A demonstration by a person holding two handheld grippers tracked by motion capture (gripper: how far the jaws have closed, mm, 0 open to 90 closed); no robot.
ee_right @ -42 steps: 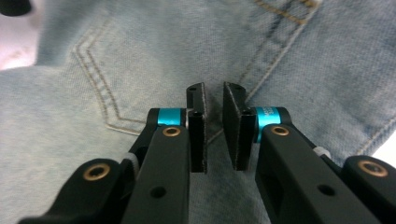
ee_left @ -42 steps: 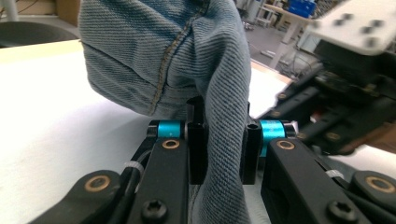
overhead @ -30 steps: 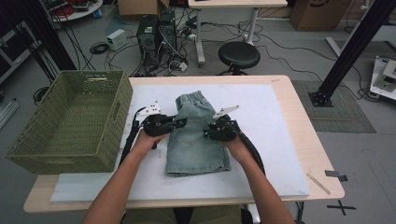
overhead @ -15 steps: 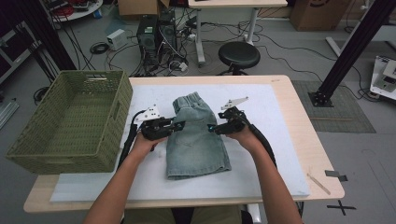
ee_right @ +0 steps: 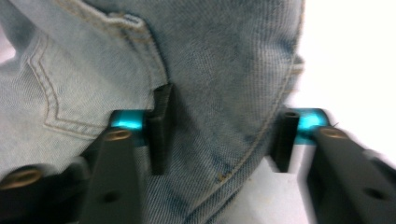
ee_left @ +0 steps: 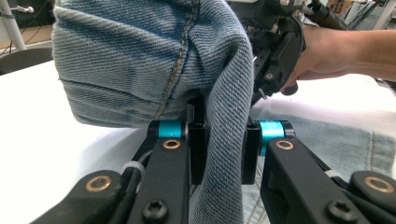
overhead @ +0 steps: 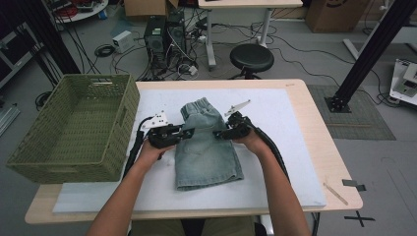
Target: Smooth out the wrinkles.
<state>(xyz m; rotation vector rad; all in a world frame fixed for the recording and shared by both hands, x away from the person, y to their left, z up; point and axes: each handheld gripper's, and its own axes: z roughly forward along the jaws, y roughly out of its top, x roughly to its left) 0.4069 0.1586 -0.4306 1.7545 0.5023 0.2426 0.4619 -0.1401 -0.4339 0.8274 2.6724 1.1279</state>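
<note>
Pale blue denim shorts (overhead: 206, 147) lie on the white mat (overhead: 275, 162), waistband toward the far side. My left gripper (overhead: 189, 132) is at their left edge, shut on a raised fold of denim (ee_left: 140, 60) that stands pinched between its pads (ee_left: 223, 149). My right gripper (overhead: 219, 133) is at the right edge, also seen beyond the fold (ee_left: 275, 60). Its jaws have just been closing. The seamed edge of the shorts (ee_right: 219, 70) lies between them (ee_right: 223, 140), with the right pad at the hem and no clear pinch.
A green woven basket (overhead: 74, 123) stands at the table's left end, close to my left hand. A thin wooden stick (overhead: 336, 192) lies near the table's front right corner. Bare mat stretches to the right of the shorts.
My right gripper has shifted a little along the right edge of the shorts, with its jaws wider half a second ago than now. The left gripper has kept its hold in place.
</note>
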